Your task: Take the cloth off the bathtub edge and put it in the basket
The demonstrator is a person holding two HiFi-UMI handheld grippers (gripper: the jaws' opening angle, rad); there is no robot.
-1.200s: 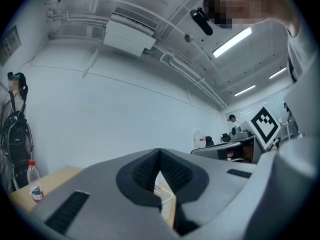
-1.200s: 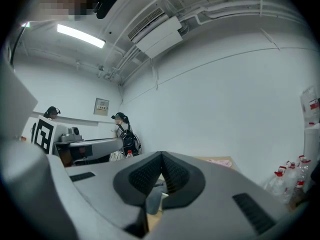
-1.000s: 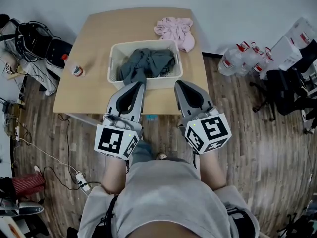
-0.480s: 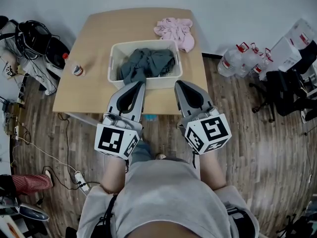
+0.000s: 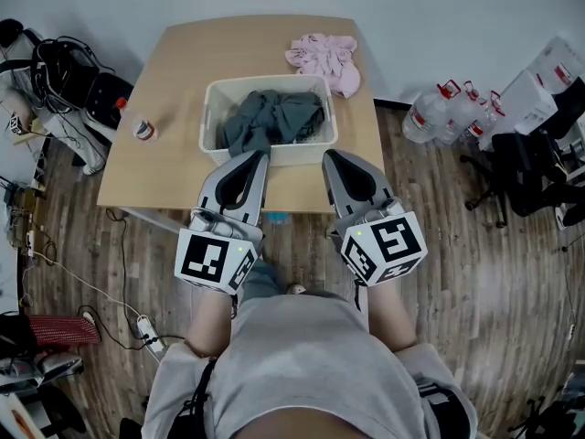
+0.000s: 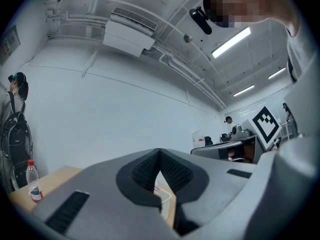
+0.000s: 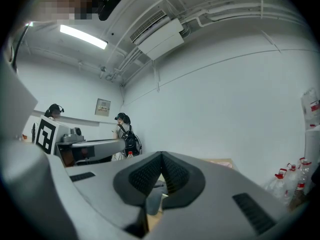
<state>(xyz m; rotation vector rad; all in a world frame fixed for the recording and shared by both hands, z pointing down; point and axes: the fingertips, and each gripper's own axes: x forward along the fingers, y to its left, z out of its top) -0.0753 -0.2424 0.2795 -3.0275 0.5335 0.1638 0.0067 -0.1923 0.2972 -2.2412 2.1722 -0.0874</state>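
A white basket [image 5: 213,99] stands on the wooden table [image 5: 174,71] with a grey cloth [image 5: 270,117] bunched inside it. A pink cloth [image 5: 324,58] lies on the table behind the basket, at the far right. My left gripper [image 5: 259,156] and right gripper [image 5: 327,154] hover side by side just in front of the basket, over the table's near edge. Both are shut with nothing between their tips. In the left gripper view the jaws [image 6: 160,151] meet at the tip; in the right gripper view [image 7: 161,155] they do too. No bathtub is in view.
A small bottle with a red cap [image 5: 143,130] stands on the table's left side. Water bottles [image 5: 443,103] and boxes sit on the floor at right, black chairs and bags at both sides. Cables and a power strip [image 5: 146,332] lie on the floor at left.
Both grippers have stayed still. At the lower left edge, a red-checked thing on the floor has shifted about.
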